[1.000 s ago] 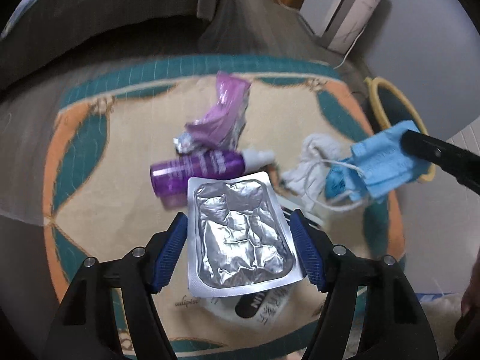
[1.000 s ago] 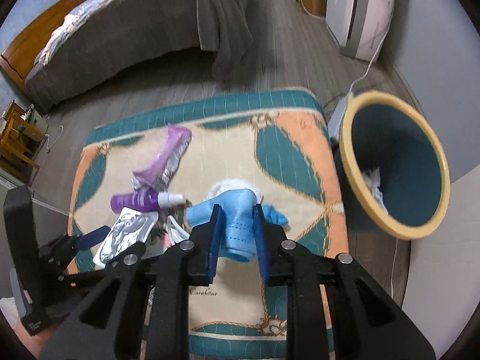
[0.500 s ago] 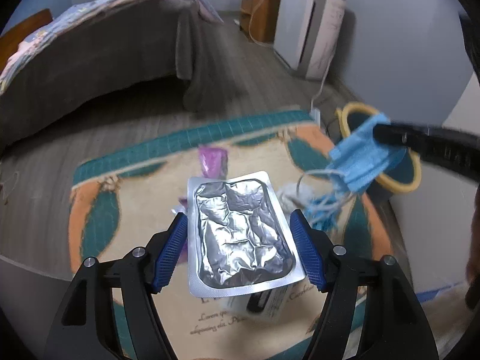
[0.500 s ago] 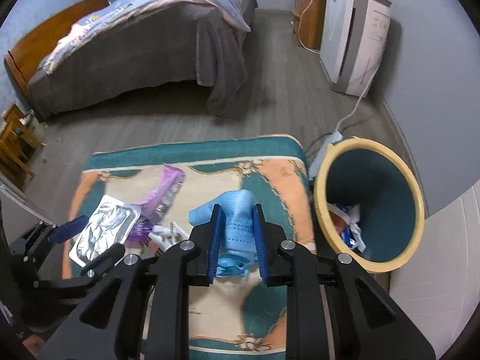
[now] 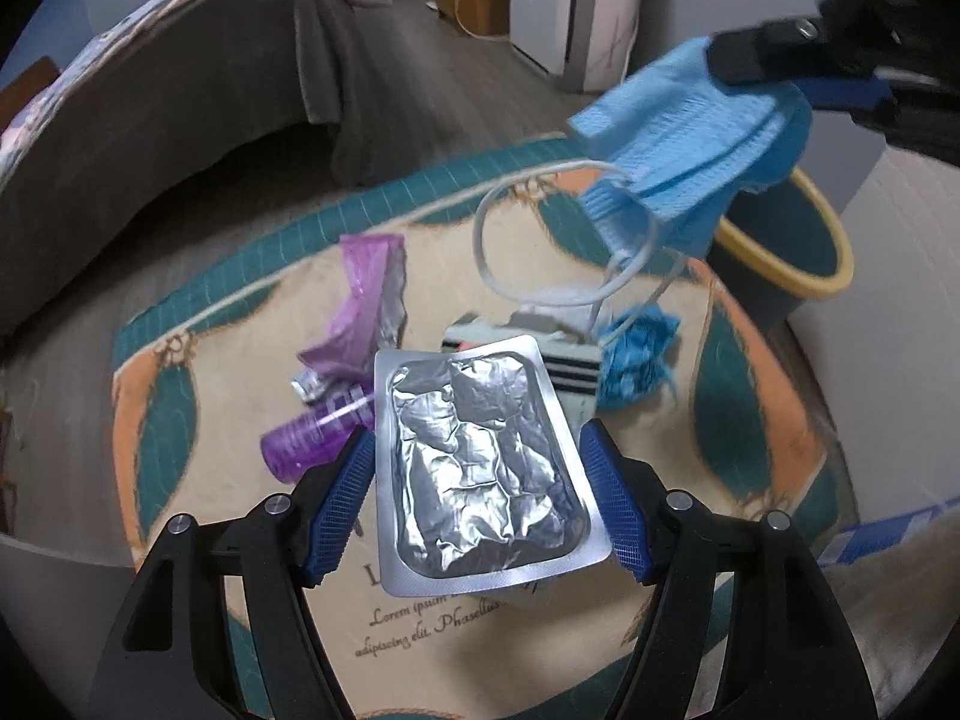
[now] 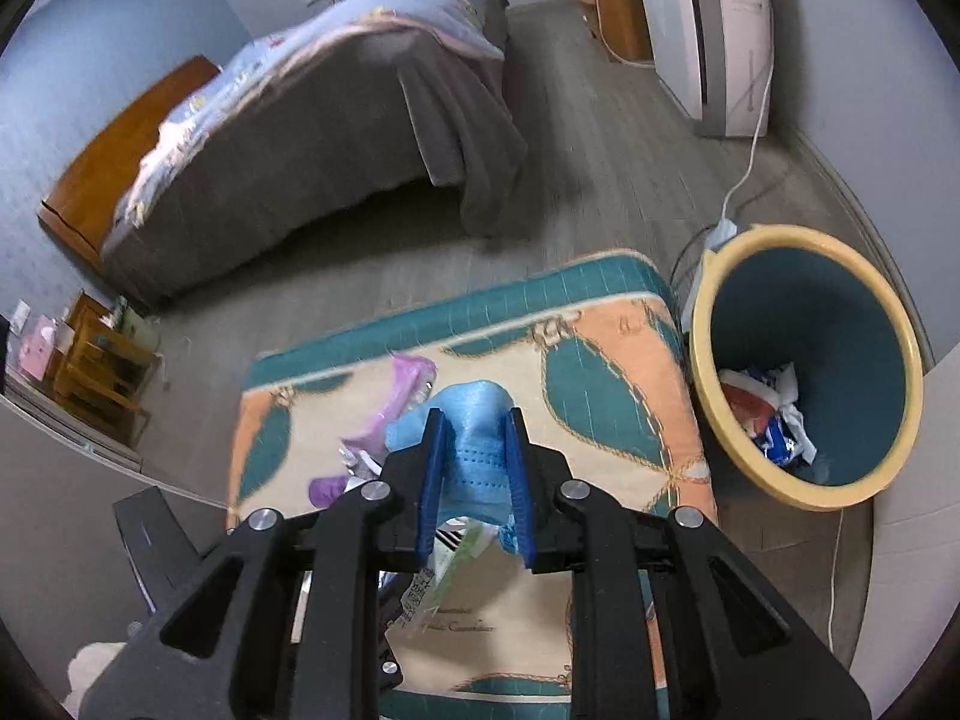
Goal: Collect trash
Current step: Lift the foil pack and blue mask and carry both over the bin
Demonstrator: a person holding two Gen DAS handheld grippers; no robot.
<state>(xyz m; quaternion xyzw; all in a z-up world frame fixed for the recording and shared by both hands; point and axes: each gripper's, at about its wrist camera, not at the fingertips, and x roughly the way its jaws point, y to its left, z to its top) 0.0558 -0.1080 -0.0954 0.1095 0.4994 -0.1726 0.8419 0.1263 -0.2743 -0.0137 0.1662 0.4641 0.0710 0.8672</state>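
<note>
left gripper [image 5: 477, 498]: blue pads clamped on both side edges of a silver foil blister pack [image 5: 480, 468], held flat and clear of the cushion
right gripper [image 6: 474, 480]: pinched tight on a folded blue face mask [image 6: 474, 438]; white ear loops [image 5: 558, 240] dangle below it in the left wrist view
cushion [image 6: 606, 372]: teal, orange and cream, low and square, under both grippers
left on cushion: purple spray bottle [image 5: 312, 435] lying on its side, purple wrapper [image 5: 366, 312] just beyond it, striped white packet [image 5: 573, 360] and blue crumpled scrap [image 5: 636, 354] to the right
trash bin [image 6: 804, 492]: yellow rim, teal inside, on the floor just right of the cushion, paper and wrappers at the bottom
background: bed [image 6: 312, 138] far left, white appliance [image 6: 714, 30] far right
</note>
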